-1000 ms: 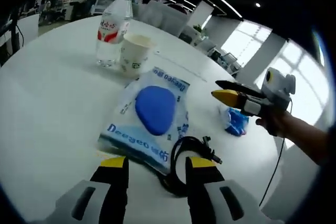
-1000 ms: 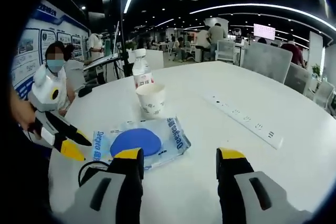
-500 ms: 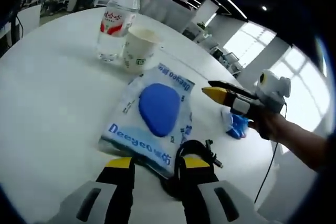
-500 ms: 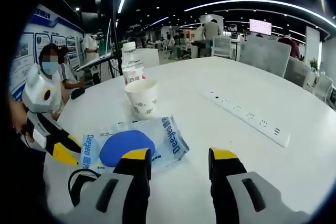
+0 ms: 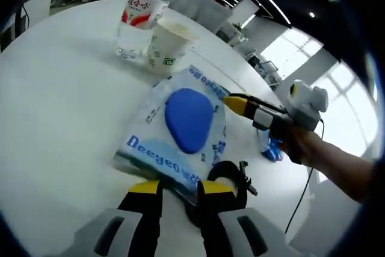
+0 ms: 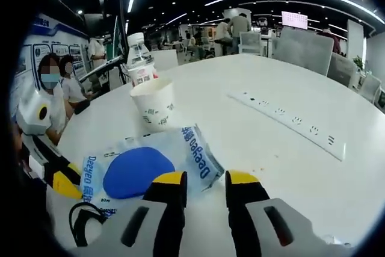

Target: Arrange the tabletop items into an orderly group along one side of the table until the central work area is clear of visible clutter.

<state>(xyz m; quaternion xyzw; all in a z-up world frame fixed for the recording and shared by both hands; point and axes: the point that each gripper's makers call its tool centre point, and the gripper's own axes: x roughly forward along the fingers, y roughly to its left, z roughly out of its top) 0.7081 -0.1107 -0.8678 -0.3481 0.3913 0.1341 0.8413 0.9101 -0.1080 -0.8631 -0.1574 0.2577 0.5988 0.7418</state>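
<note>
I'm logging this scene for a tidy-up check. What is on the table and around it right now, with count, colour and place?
Water bottle: one, clear with red label, far side of the table.
Paper cup: one, white, beside the bottle.
Plastic packet: one, clear with blue lettering and a blue pad inside, mid table.
Cable: one, black, coiled by the packet's near edge.
Blue wrapper: one, behind the right claw.
Power strip: one, white, right side of the table.
Table: one, white, round.
Chairs and people: several, in the background.
Left claw: yellow tips, jaws nearly shut at the packet's edge.
Right claw: yellow tips, narrow gap at the packet's corner.
</note>
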